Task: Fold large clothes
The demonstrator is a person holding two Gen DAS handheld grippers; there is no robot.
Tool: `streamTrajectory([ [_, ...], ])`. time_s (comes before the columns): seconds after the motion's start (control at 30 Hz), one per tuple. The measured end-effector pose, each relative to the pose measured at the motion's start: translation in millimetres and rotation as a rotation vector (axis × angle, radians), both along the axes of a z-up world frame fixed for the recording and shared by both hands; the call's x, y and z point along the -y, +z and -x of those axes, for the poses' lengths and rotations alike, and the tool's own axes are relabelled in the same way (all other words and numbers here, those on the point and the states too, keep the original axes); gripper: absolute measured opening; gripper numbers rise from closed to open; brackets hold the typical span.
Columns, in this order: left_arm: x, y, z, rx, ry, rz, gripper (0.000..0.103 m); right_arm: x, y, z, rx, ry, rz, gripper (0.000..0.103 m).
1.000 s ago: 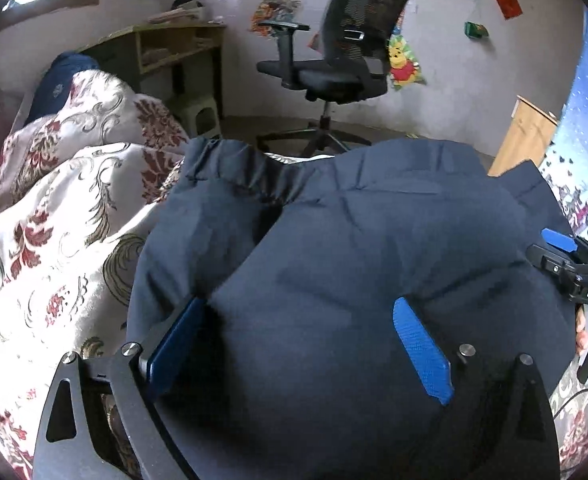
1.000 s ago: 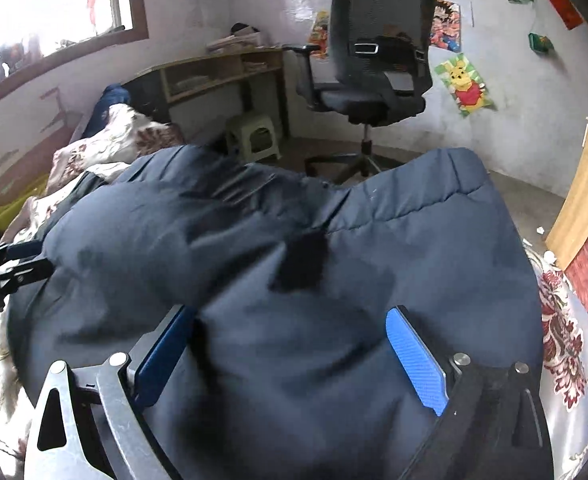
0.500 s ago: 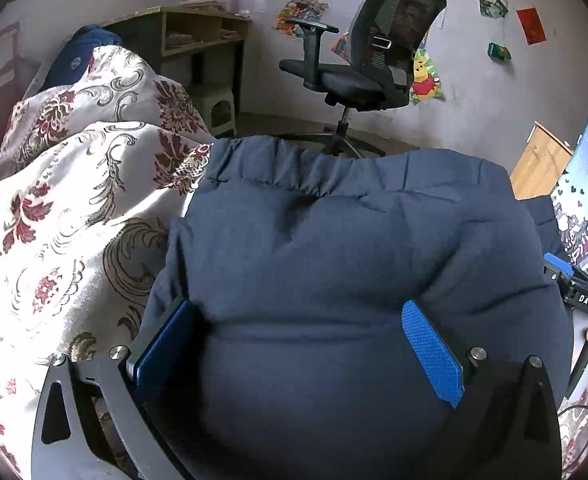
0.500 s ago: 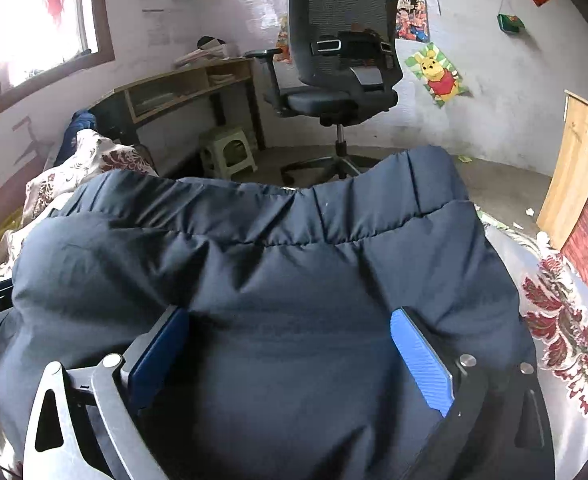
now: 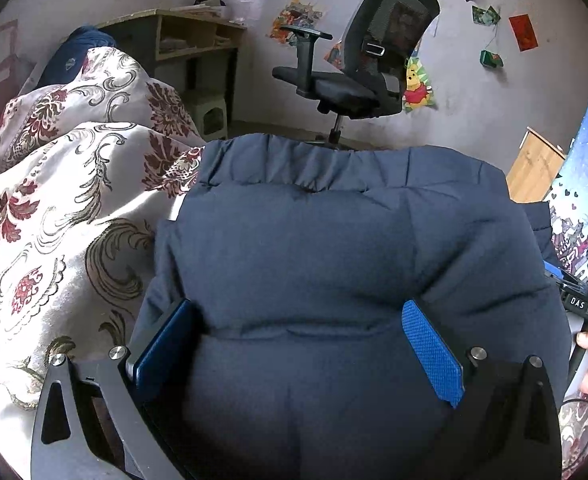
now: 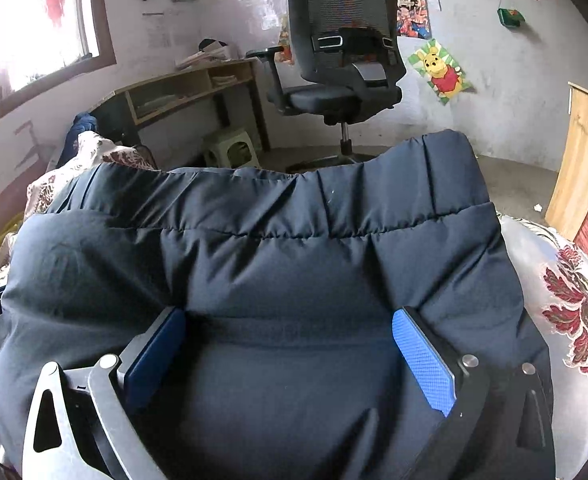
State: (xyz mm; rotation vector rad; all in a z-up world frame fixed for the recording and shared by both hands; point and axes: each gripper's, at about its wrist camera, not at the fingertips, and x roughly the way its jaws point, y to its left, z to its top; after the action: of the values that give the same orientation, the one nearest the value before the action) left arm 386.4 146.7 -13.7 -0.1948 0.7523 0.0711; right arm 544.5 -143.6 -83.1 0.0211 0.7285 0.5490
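We see the jacket (image 5: 333, 264), a dark navy padded garment, lying on the bed and bulging up between the fingers of both grippers. Its far edge is a gathered, elastic-looking hem, with a stitched seam just below it; that hem runs across both wrist views and hides the far edge of the bed. The surface is puffy, with soft creases near each blue pad.

Our left gripper (image 5: 297, 336) has its jaws spread wide, one pad pressed against the jacket on either side of a thick mound of fabric; the cloth fills the gap, but the jaws are not closed on it. Our right gripper (image 6: 290, 340) stands the same way: jaws wide apart, pads touching the jacket at both sides, fabric swelling up between them. In the left view the right gripper shows at the jacket's right edge, with part of a hand under it.

To the left of the jacket the floral bedspread (image 5: 54, 240) lies bare and rumpled, rising to a heap further back. To the right a narrower strip of the same bedspread shows just beside the jacket's side.

Beyond the hem stands an office chair (image 6: 341, 60), well apart from the bed, with a small stool (image 6: 234, 148) and a wooden desk (image 6: 182, 88) against the wall.
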Motion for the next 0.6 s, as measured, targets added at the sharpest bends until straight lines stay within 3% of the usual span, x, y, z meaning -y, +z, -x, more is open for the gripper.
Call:
streamTrajectory([
  [0.6,-4.4,-0.5,4.8,0.013,0.003,0.011,0.102,-0.5,1.2,0.6,0.015,-0.014,0.027,0.103],
])
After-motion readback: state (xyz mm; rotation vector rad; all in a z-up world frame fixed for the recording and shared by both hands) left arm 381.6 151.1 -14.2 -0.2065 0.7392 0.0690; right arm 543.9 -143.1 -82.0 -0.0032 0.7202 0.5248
